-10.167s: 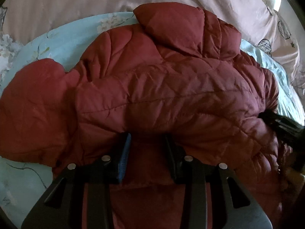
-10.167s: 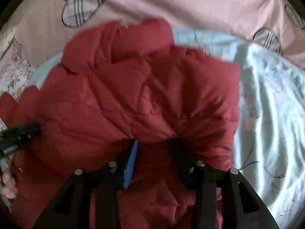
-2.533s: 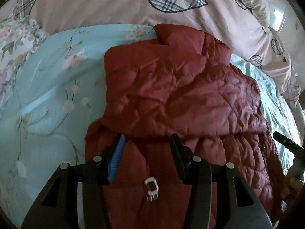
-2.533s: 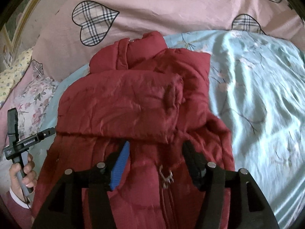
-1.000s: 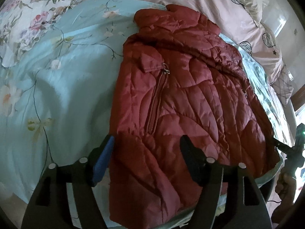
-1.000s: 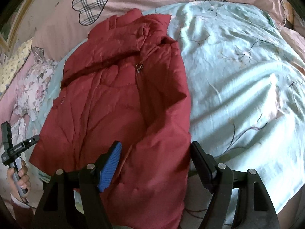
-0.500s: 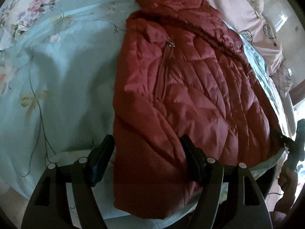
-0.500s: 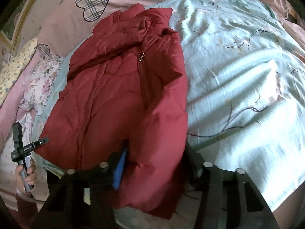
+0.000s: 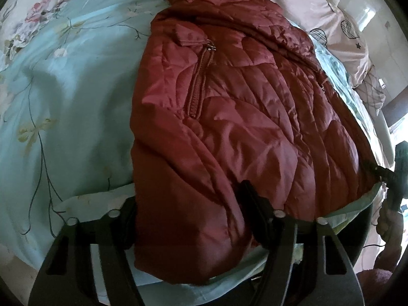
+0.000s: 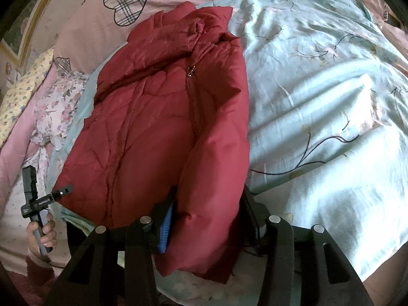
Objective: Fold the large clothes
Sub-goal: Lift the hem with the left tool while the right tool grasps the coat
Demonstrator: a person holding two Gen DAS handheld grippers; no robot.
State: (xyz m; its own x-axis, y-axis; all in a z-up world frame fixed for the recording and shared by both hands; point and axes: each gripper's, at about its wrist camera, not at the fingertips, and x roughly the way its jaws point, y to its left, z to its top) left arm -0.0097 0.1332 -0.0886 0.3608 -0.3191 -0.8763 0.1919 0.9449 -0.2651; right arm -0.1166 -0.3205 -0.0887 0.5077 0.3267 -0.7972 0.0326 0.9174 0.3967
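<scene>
Red padded jacket (image 9: 229,127) lies lengthwise on a light-blue floral sheet (image 9: 63,102), collar at the far end toward the pink heart-print bedding (image 10: 102,12), hem hanging over the near bed edge. It's already narrowed: sides folded in, front zip (image 9: 197,84) facing up, zip pull near the collar.

Left gripper (image 9: 188,216) sits at the hem's left corner w/ the fabric bunched between its fingers. Jaws are closing right now; the right finger presses into the cloth, the left one is hidden behind the fold, so a firm pinch can't be confirmed.

Right gripper (image 10: 206,211) is at the hem's right corner. Its blue-padded finger (image 10: 167,227) and the black one squeeze a thick roll of jacket between them, clenched on it. Corner of the hem droops below the fingers.

In the right wrist view, the left hand (image 10: 42,234) shows at the lower left, wrapped round the other tool's handle, just beside the jacket's left edge. Floral pillow (image 10: 58,102) lies beyond it. In the left wrist view, the right gripper's tip touches the jacket's right edge at the far right; details there are dim.
</scene>
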